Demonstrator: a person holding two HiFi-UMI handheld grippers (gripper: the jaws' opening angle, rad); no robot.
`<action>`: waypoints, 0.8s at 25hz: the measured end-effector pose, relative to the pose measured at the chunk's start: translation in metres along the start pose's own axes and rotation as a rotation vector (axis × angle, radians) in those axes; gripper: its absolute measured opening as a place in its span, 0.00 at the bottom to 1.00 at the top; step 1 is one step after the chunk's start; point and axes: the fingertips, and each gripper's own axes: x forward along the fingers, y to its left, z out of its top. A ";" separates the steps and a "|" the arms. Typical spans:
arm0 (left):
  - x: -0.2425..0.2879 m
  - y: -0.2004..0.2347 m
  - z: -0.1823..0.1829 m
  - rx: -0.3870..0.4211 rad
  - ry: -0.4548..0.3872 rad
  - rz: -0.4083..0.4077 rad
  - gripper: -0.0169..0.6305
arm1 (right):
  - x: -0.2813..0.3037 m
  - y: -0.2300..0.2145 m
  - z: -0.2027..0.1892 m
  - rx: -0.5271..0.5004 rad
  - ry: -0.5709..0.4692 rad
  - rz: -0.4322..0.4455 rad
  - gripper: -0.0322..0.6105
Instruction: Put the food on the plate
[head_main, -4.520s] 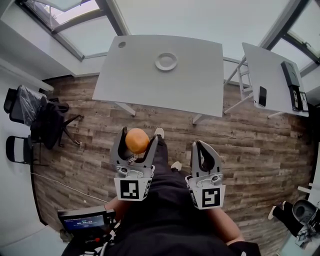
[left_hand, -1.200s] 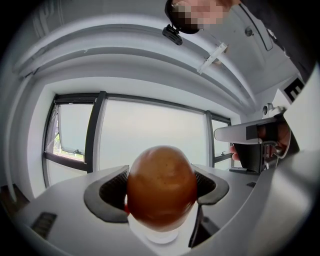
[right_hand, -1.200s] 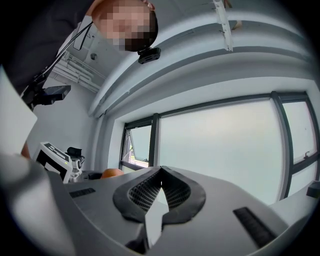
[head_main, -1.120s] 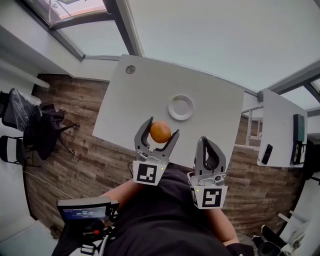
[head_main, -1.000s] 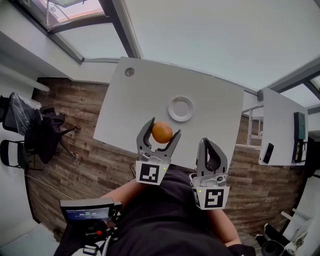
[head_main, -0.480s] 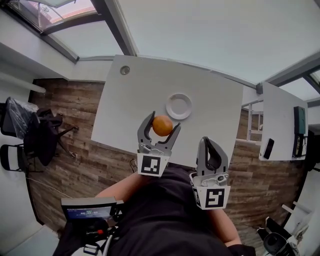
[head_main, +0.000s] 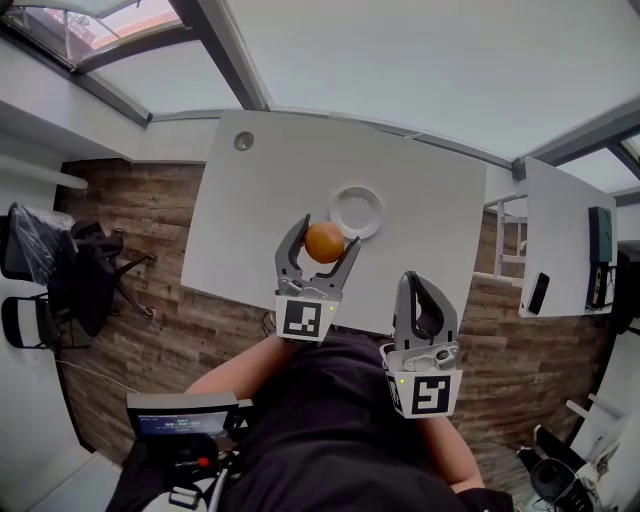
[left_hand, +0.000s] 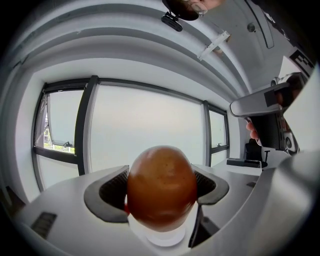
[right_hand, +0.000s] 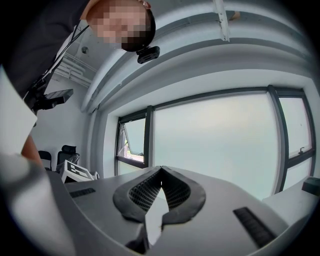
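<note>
Food (left_hand: 161, 187) is round, smooth, orange-brown (perhaps an orange); left hand-held gripper (head_main: 325, 236) clamps it; right hand-held gripper (right_hand: 160, 173) pinched together.

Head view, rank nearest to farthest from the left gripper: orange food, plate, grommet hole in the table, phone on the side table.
1. Orange food: clamped between the left gripper jaws.
2. Plate: just beyond, slightly right.
3. Grommet hole: far left corner of the table.
4. Phone: far right, on the side table.
</note>
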 end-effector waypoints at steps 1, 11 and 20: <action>0.004 0.004 -0.001 0.002 0.007 0.004 0.57 | 0.003 -0.001 -0.001 0.001 0.001 -0.001 0.06; 0.026 0.023 -0.006 0.027 0.041 0.028 0.57 | 0.008 -0.007 -0.007 0.018 0.017 -0.007 0.06; 0.037 0.019 -0.039 0.009 0.087 0.011 0.57 | 0.004 -0.017 -0.008 0.023 0.013 -0.047 0.06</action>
